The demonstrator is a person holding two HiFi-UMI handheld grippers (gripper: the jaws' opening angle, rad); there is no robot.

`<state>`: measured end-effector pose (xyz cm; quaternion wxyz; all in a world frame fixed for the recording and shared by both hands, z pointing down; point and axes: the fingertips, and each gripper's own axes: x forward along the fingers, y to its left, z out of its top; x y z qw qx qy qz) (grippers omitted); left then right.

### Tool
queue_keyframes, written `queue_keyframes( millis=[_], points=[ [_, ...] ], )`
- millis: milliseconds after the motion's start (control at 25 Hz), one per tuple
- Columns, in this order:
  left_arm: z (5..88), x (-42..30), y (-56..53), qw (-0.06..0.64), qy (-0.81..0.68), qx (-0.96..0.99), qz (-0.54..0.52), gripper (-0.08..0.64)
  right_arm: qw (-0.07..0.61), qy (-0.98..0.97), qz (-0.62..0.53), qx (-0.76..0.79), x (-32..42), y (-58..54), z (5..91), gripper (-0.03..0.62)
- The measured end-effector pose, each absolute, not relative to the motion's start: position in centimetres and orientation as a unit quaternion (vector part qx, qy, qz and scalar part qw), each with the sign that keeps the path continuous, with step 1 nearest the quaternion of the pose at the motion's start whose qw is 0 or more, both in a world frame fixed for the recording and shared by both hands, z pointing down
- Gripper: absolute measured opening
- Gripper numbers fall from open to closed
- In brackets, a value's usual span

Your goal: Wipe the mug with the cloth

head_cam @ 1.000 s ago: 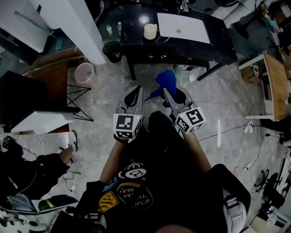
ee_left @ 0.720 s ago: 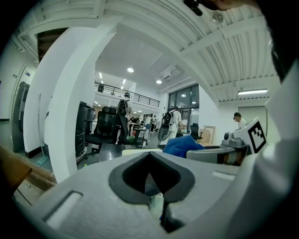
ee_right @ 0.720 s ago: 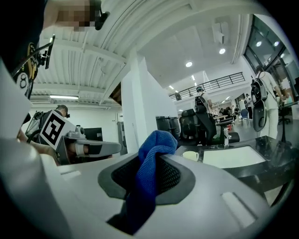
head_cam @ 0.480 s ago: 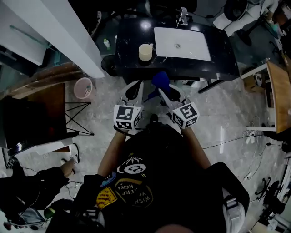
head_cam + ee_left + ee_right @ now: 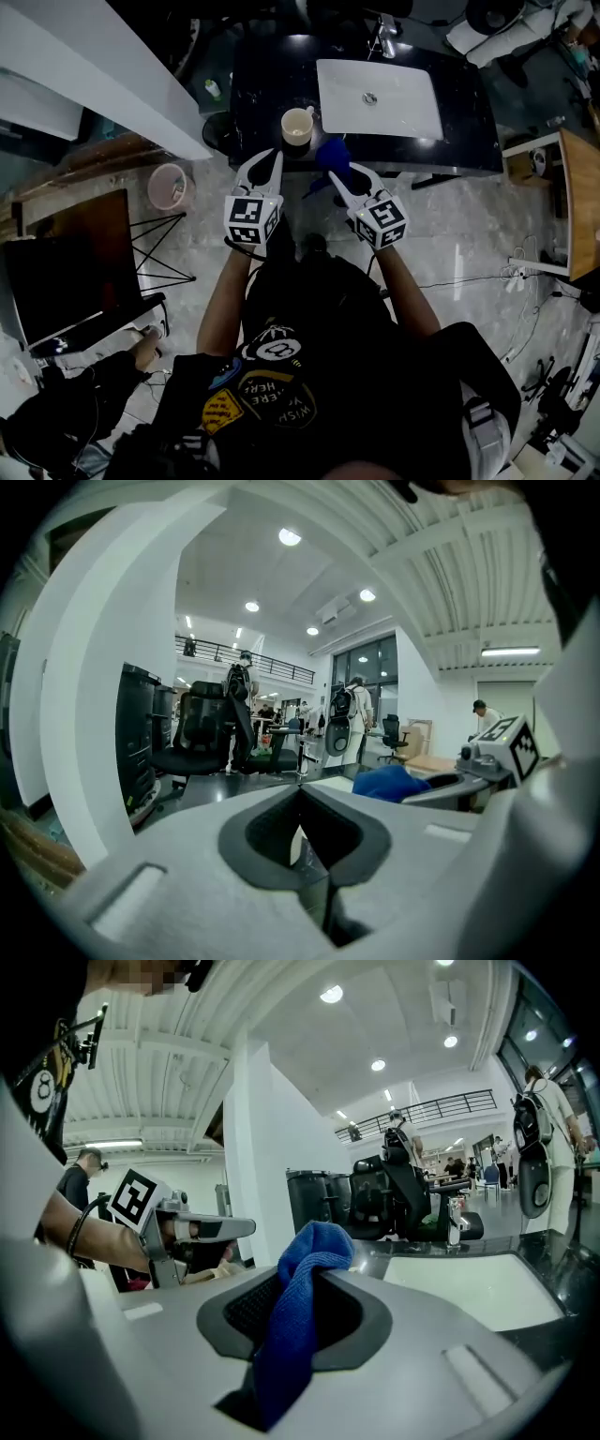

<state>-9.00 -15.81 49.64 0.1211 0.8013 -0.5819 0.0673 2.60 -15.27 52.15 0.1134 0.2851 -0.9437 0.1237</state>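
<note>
A cream mug stands on the black counter near its front edge, left of a white sink basin. In the head view my left gripper is just below-left of the mug, jaws together with nothing held. My right gripper is to the right of it, shut on a blue cloth that bunches above its jaws beside the mug. In the right gripper view the cloth hangs between the jaws, and the left gripper shows at left. The left gripper view shows the cloth at right.
A faucet stands behind the basin. A dark bin and a pink bin sit on the floor left of the counter, near a white pillar and a black wire stand. A wooden table lies far right.
The person has walked up to the counter, so the mug and the sink are closer. Both grippers now reach the counter's front edge beside the mug, and the cloth stays gripped.
</note>
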Motion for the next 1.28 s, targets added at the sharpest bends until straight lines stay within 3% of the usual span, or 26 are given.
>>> queue_keyframes(
  millis=[200, 440, 680, 920, 1120, 1280],
  points=[
    [53.4, -11.9, -21.8, 0.147, -0.569, 0.803, 0.094, 0.005, 0.152, -0.924, 0.139, 0.322, 0.6, -20.7, 56.5, 0.089],
    [58.5, -13.2, -30.1, 0.148, -0.533, 0.822, 0.134, 0.005, 0.27, -0.89, 0.134, 0.342, -2.5, -24.2, 65.1, 0.089],
    [61.3, -9.9, -32.5, 0.236, -0.415, 0.871, 0.115, 0.004, 0.285, -0.878, 0.112, 0.367, -3.5, -25.7, 62.5, 0.089],
    [61.5, -10.2, -31.8, 0.3, -0.446, 0.842, 0.049, 0.005, 0.264, -0.868, 0.199, 0.371, -3.3, -25.3, 66.6, 0.087],
    [61.6, -11.0, -30.8, 0.313, -0.478, 0.82, 0.028, 0.005, 0.376, -0.869, 0.11, 0.303, -3.4, -25.3, 69.1, 0.089],
    [61.7, -12.0, -29.8, 0.324, -0.527, 0.785, 0.01, 0.005, 0.391, -0.876, 0.071, 0.272, -3.4, -26.8, 69.3, 0.091]
  ],
)
